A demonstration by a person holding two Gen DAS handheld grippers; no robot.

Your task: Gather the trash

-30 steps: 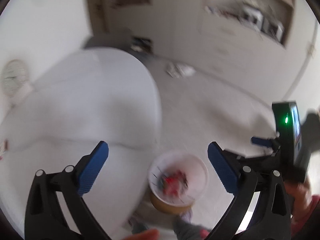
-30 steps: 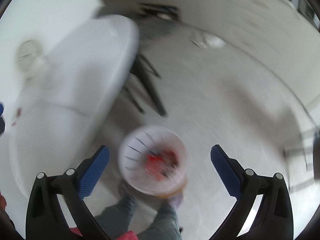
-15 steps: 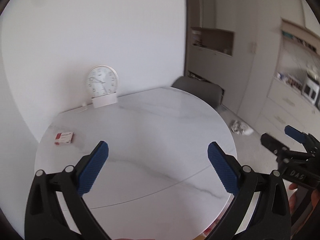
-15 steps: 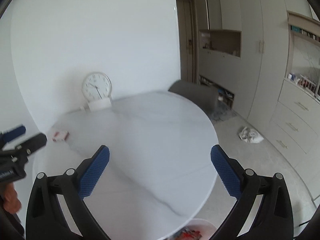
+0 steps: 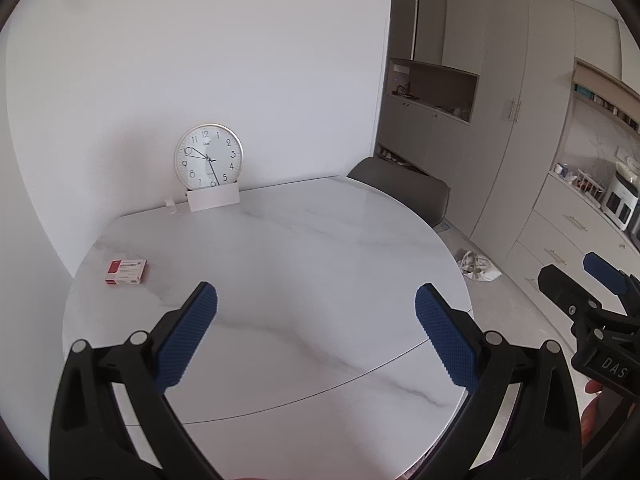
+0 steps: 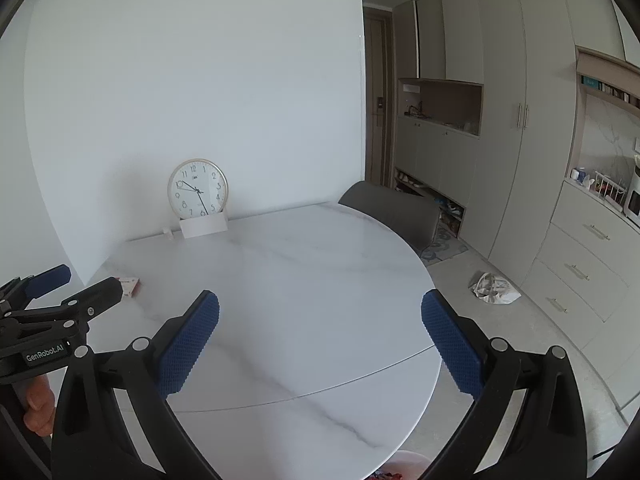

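Presently, left view: my left claw point(image 5: 316, 332) hangs spread and empty over the near part of the white table point(image 5: 304, 248). A small red-and-white box point(image 5: 126, 272) lies ahead and well to its left, flat on the table; crumpled paper point(image 5: 478, 268) sits on the floor beyond the table's right edge. I judge the box the nearer pickup; approach low, jaws straddling its short sides.

Right view: my right claw point(image 6: 320, 340) is likewise spread, holding nothing. The box point(image 6: 130, 285) lies far to its left, partly hidden by the other claw; the paper point(image 6: 494, 288) lies ahead to the right, on the floor, well apart.
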